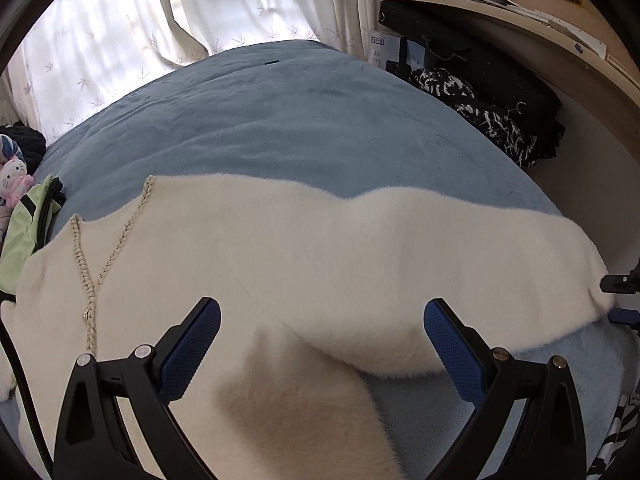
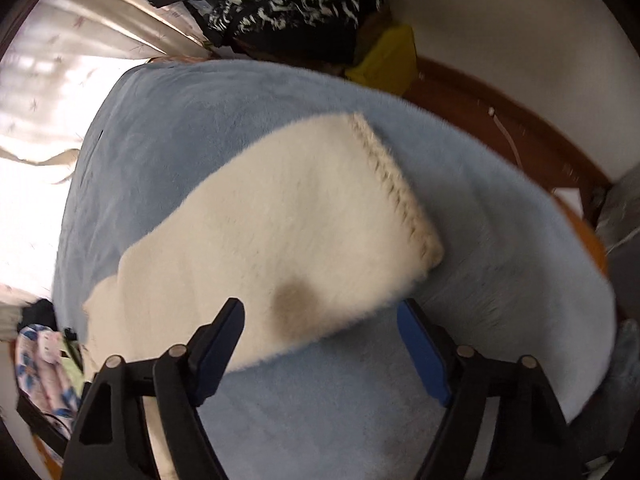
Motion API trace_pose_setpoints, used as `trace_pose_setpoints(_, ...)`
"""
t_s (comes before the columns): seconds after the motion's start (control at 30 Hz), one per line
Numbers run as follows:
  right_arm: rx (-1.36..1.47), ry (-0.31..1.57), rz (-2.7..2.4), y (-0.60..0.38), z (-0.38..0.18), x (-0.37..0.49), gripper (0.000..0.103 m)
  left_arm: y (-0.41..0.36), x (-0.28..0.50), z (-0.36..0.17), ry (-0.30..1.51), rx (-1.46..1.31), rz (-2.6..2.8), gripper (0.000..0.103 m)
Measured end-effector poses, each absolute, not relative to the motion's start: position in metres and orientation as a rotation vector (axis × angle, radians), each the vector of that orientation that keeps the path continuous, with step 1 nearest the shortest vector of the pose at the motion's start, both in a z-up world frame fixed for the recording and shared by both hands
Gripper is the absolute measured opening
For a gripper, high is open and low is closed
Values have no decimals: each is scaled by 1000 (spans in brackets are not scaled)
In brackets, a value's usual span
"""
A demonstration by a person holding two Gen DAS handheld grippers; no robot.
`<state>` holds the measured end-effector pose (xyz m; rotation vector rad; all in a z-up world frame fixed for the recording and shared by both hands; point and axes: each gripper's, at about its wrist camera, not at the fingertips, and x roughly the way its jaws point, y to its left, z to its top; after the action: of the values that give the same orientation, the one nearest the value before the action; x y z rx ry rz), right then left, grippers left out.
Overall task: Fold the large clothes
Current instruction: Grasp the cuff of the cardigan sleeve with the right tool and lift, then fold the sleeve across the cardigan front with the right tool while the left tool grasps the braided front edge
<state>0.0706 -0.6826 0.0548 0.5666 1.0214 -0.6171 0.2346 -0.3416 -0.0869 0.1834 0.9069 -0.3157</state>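
A fluffy cream-white sweater (image 1: 280, 248) with braided neckline trim lies spread on a blue blanket (image 1: 260, 120). One sleeve runs to the right. My left gripper (image 1: 322, 322) is open above the sweater's body, holding nothing. In the right wrist view the sleeve (image 2: 280, 216) with its braided cuff (image 2: 396, 184) lies flat on the blanket (image 2: 328, 400). My right gripper (image 2: 320, 320) is open over the sleeve's near edge, holding nothing. The right gripper's fingertips also show at the sleeve end in the left wrist view (image 1: 620, 298).
Flowered curtains (image 1: 120, 40) hang behind the bed. Black and patterned clothes (image 1: 492, 108) are piled at the right under a wooden shelf (image 1: 540, 28). A green garment (image 1: 28, 220) and a plush toy (image 1: 12, 180) lie at the left. A yellow item (image 2: 388, 60) lies by the bed.
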Motion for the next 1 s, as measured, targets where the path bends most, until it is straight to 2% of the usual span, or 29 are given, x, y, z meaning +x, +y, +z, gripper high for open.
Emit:
trace_pose_setpoints(0.1, 534, 1028, -669, -684, 42, 78, 60, -342, 233, -87, 911, 190, -319, 102)
trace_pose_setpoints(0.17, 432, 1032, -731, -679, 40, 83, 27, -340, 234, -87, 915, 193, -306, 102)
trace_pose_setpoints(0.2, 412, 1026, -732, -676, 41, 83, 26, -337, 235, -86, 918, 191, -301, 102)
trace_pose_setpoints(0.27, 360, 980, -728, -663, 52, 81, 17, -328, 237, -81, 921, 176, -283, 102)
trace_pose_setpoints(0.43, 147, 851, -634, -594, 100, 85, 16, -291, 239, -63, 911, 149, -228, 102)
trace_pose_setpoints(0.6, -36, 841, -363, -467, 119, 109, 16, -227, 232, -42, 889, 92, -170, 102)
trace_pose_setpoints(0.7, -121, 892, -213, -395, 94, 125, 16, -187, 229, -41, 907, 32, -154, 102)
trace_pose_setpoints(0.8, -225, 1011, -111, -338, 44, 137, 19, -151, 226, -51, 925, -1, -151, 102)
trace_pose_setpoints(0.87, -288, 1091, -80, -317, 9, 140, 25, -138, 225, -62, 952, -7, -153, 101)
trace_pose_setpoints(1.0, -359, 1198, -83, -308, -36, 139, 28, -122, 231, -88, 1053, -95, -243, 96)
